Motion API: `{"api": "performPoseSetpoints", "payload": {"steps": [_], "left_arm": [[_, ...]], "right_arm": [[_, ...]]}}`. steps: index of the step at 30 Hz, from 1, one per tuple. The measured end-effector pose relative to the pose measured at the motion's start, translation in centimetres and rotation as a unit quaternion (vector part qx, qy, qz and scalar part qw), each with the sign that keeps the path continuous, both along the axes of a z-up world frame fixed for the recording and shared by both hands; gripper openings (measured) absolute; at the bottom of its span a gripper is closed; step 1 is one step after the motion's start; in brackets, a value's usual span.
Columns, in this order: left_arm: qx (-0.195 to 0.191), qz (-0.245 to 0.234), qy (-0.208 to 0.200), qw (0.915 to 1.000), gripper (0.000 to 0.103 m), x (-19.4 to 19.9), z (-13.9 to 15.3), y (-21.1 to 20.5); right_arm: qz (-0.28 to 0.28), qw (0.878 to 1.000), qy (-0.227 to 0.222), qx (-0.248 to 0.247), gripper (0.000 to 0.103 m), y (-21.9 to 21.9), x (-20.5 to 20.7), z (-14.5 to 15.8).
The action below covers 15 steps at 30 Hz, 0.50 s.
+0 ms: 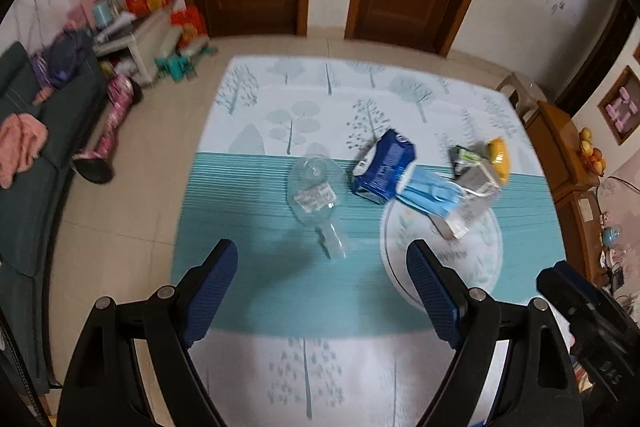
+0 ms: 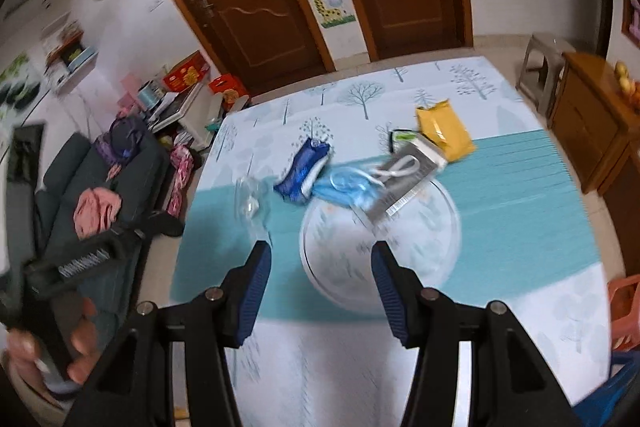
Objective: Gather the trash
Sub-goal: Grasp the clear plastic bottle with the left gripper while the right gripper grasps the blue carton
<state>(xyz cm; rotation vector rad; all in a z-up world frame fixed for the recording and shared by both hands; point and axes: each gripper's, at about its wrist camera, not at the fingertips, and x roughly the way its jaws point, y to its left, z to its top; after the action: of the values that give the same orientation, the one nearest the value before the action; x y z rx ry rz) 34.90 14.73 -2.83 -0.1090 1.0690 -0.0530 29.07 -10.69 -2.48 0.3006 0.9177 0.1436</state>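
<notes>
Ahead of my left jaws (image 1: 322,291) and a little beyond their tips lies the clear plastic bottle (image 1: 316,195), flat on the teal band of the floor mat (image 1: 280,291), its long axis running away from me with the neck end towards me, so it nearly lines up with the gap between the pads. My left jaws stand wide apart with nothing in them; my right jaws (image 2: 320,283) are also apart, less widely, and empty. From the right jaws the bottle sits off to the left, so I judge the left hand the nearer one for it, while the right faces the round white plate (image 2: 440,247) straight ahead. Counting the litter: one bottle, one dark blue packet (image 1: 384,167), one light blue face mask (image 1: 428,193), one grey carton (image 1: 474,193) lying over the plate's far rim, one yellow packet (image 2: 444,135), and one small dark wrapper (image 2: 402,137) beside it. All are blurred, so finer detail escapes me.
</notes>
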Motion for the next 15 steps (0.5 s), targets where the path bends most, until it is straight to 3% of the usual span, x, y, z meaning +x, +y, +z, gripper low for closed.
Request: {"api": "performPoseSetpoints", "payload": {"steps": [9,15], "left_arm": [[0.010,-0.008,0.095,0.9954,0.085,9.0,-8.8,-1.6],[0.020,-0.006,0.123,0.9921,0.085,11.1,-11.6,-2.2]], "right_arm": [[-0.017,1.000,0.026,-0.002,0.052,1.9,9.2,-2.3],[-0.024,0.998,0.054,0.006,0.052,2.1,13.2,-4.4]]}}
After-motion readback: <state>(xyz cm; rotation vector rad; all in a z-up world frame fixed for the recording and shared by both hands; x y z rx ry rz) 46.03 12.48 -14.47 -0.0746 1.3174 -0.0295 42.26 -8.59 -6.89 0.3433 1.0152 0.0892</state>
